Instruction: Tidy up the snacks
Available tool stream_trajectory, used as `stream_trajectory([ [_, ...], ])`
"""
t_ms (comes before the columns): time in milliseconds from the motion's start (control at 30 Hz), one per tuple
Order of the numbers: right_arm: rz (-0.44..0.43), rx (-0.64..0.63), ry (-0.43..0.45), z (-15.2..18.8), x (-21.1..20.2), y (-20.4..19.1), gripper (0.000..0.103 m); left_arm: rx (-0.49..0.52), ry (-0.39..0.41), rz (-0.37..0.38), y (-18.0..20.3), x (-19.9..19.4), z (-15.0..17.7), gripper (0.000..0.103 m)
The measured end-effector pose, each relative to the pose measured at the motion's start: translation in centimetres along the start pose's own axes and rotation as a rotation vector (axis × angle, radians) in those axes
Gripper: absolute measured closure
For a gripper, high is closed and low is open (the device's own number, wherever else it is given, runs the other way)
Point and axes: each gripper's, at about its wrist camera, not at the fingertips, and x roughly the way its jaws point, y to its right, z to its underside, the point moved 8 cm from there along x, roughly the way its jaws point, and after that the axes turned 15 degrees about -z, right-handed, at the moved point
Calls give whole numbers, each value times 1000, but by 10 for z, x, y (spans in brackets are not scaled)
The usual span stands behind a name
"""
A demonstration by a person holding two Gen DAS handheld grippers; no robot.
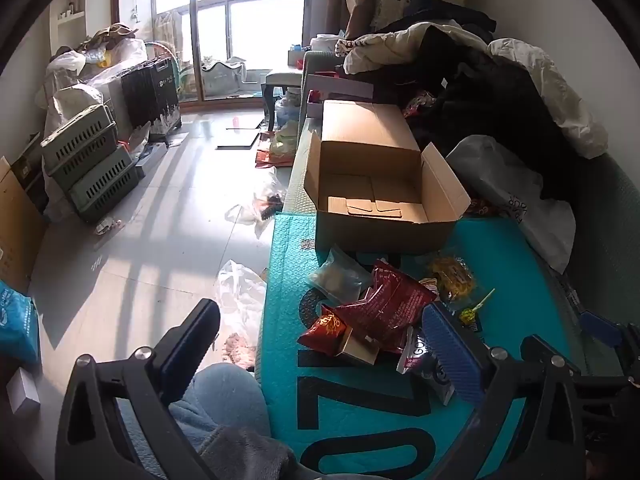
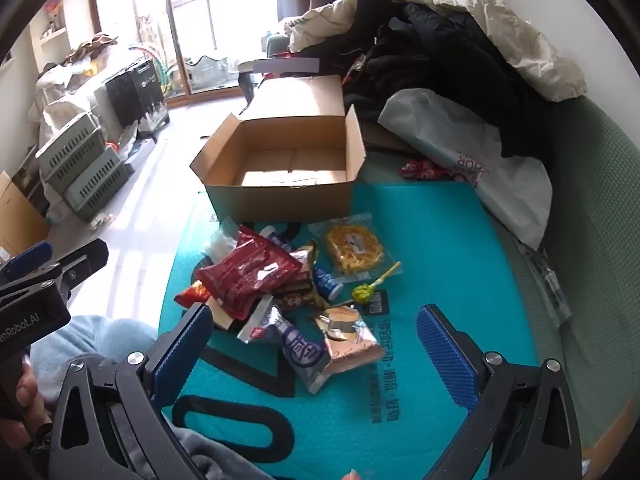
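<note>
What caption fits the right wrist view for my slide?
Open right gripper poised over a snack pile on a teal mailer, empty cardboard box waiting behind.

Teal mat point(image 2: 440, 240), dark red packet point(image 2: 244, 272), seemingly yellow noodles point(image 2: 354, 250)

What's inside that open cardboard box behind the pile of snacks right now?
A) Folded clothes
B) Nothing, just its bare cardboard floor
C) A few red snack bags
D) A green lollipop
B: the cardboard box shows only its bare floor in both views, while the red snack bag and the green lollipop lie in front of it on the teal mat.
</note>
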Motion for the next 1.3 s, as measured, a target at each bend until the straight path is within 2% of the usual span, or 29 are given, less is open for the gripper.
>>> stream_trajectory([
  [1300, -1, -37, -1, -6, 3, -4, 0, -17, -22, 19, -5, -1, -3, 1],
])
